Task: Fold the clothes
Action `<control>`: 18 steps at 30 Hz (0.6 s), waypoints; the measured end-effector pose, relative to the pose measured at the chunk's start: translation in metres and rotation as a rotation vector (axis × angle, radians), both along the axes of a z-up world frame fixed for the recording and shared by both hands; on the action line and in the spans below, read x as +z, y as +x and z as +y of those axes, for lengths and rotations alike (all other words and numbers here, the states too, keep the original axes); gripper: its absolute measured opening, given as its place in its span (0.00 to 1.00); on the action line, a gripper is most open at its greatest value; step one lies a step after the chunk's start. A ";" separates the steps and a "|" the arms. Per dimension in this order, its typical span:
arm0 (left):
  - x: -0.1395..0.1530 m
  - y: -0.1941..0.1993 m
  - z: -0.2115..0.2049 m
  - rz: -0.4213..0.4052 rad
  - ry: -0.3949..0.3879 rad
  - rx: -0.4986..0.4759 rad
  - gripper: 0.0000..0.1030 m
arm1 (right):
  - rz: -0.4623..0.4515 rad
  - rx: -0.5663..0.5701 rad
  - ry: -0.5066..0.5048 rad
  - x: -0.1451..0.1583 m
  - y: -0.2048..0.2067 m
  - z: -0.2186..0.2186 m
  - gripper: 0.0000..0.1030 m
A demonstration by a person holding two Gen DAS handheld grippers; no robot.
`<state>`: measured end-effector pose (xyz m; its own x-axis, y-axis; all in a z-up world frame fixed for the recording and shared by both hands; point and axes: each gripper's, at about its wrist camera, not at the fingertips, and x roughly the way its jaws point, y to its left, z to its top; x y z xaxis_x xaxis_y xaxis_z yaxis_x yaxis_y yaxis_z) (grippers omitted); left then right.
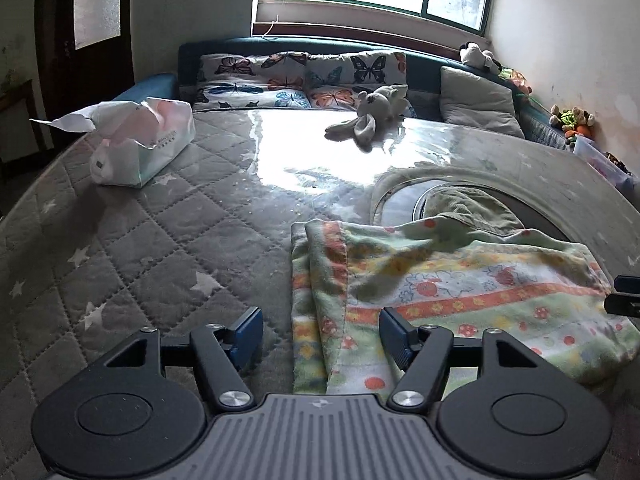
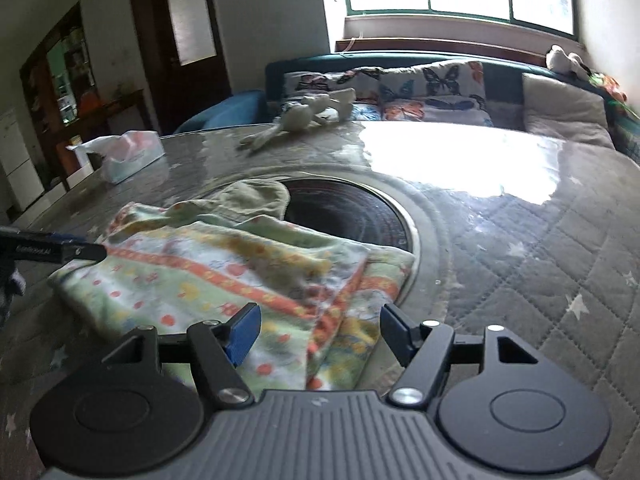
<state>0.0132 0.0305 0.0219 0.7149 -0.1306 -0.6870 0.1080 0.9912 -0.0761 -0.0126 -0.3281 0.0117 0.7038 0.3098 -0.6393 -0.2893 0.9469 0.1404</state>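
Patterned cloth (image 1: pixel 460 296) lies part-folded on quilted table (image 1: pixel 140 240), long axis left-right, far edge over round recess (image 2: pixel 352 216). Left gripper (image 1: pixel 320 334) at left end, right gripper (image 2: pixel 320 330) at right; both fingers wide apart, empty.

Print on tissue pack (image 1: pixel 148 148) too blurred; nothing legible.

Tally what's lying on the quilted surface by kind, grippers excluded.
Patterned cloth: 1
Olive garment, partly under that cloth: 1
Tissue pack: 1
Plush rabbit: 1
Total: 4
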 end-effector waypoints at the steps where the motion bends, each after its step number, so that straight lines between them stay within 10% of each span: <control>1: 0.000 0.001 -0.001 0.001 0.001 -0.002 0.64 | 0.004 -0.008 0.004 -0.001 0.002 0.000 0.66; 6: 0.000 0.005 -0.002 0.002 0.002 -0.013 0.54 | 0.019 -0.032 0.020 -0.008 0.010 -0.001 0.62; 11: 0.002 0.008 -0.005 0.010 -0.028 -0.033 0.23 | 0.007 -0.023 0.022 -0.007 0.009 0.003 0.34; 18: 0.009 0.001 -0.003 -0.018 -0.050 -0.014 0.08 | -0.018 -0.014 0.031 -0.002 0.005 0.006 0.10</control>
